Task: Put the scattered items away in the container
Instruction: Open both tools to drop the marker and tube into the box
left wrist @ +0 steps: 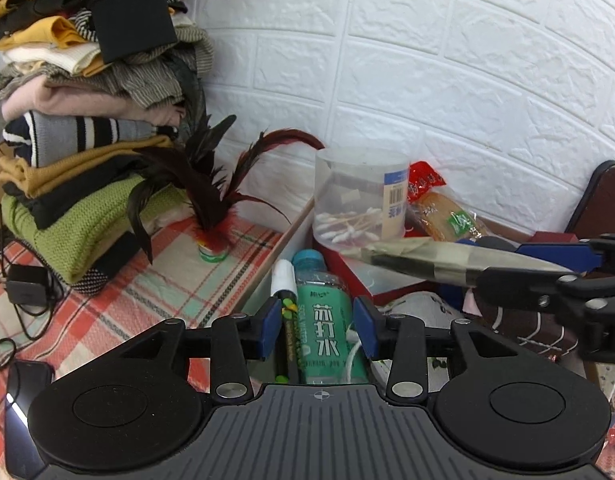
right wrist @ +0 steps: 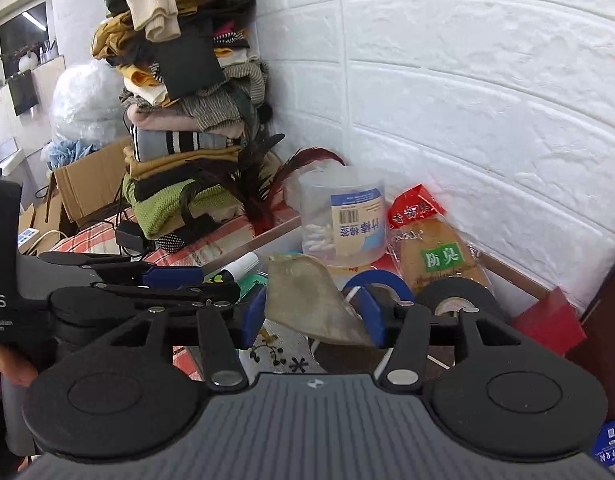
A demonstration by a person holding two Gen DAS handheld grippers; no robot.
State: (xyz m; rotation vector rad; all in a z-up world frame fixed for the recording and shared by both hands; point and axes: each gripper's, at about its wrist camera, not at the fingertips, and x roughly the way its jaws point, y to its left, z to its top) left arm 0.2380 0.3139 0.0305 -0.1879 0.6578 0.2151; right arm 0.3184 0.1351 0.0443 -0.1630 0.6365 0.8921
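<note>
Left gripper (left wrist: 315,330) half open above the container (left wrist: 295,224); green bottle (left wrist: 325,320) lies below between the pads, untouched. Right gripper (right wrist: 313,316) also half open, a thin greyish flap (right wrist: 307,300) between its pads; whether they press it I cannot tell. Flap looks light, limp, slippery: pinch near a firm edge. Bottle looks rigid, smooth, heavier: take mid-body.
</note>
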